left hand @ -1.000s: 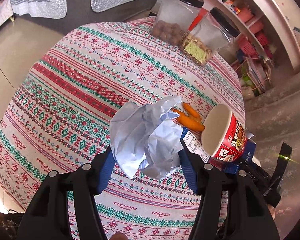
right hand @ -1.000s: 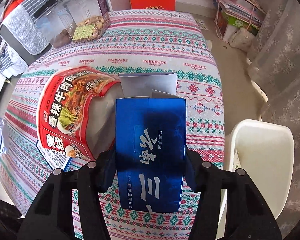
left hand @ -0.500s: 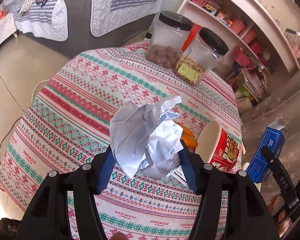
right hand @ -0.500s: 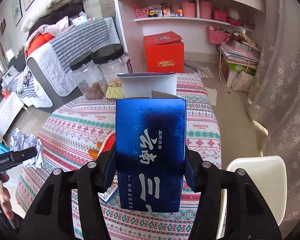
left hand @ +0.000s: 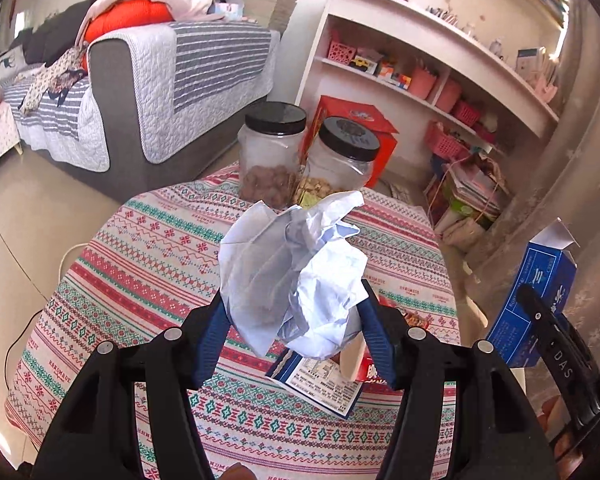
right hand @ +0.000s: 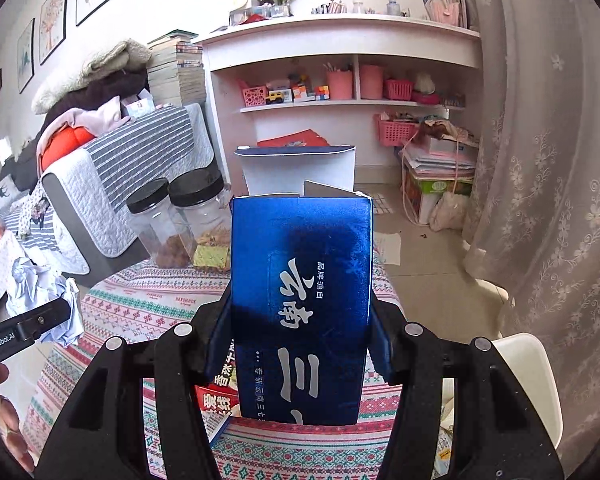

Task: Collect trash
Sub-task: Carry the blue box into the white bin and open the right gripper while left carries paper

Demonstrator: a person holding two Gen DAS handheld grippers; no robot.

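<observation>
My left gripper is shut on a crumpled sheet of pale blue-white paper and holds it above the round table with a patterned cloth. My right gripper is shut on an open blue carton with white Chinese lettering, also held above the table. The carton shows at the right of the left wrist view; the paper shows at the left of the right wrist view. A red instant noodle cup and a flat printed packet lie on the table, partly hidden by the paper.
Two clear jars with black lids stand at the table's far edge. A white bin stands beside the table on the right. A grey sofa, white shelves and a lace curtain surround the table.
Both grippers have risen well above the table with the paper and the carton still held. The views now look across the room instead of down at the cloth.
</observation>
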